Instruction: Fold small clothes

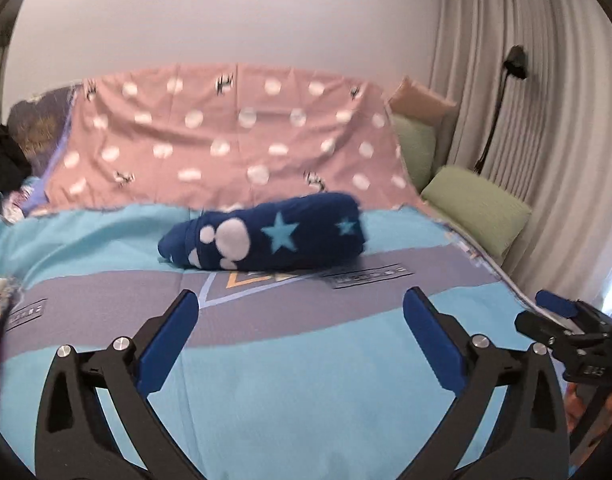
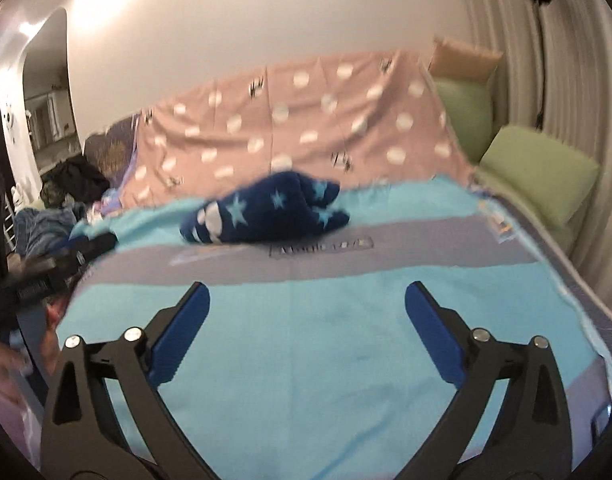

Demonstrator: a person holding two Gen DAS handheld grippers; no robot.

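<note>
I see both grippers wide open, and nothing is between the fingers of either one. The left gripper hangs over the light blue bed cover; its blue pads stand far apart and touch no cloth. The right gripper is the same: fingers fully spread, with only the blue cover under them. In the left wrist view I can also see the right gripper at the right edge, just beside my left one, a little further to the right of the bed side. In the right wrist view the left gripper shows at the left edge, blurred.

The folded garment, dark blue with light blue stars and white paw prints, lies on the bed, far from both grippers, in the middle. It rests on the grey band of the cover, near the line where the pink dotted sheet begins. It looks like a thick roll or bundle, lying across the view. No finger touches it.

Behind the garment the pink sheet rises toward the wall. At the far right there are green cushions and a pale curtain. At the far left lies a dark pile of other things, which I cannot tell more exactly.
</note>
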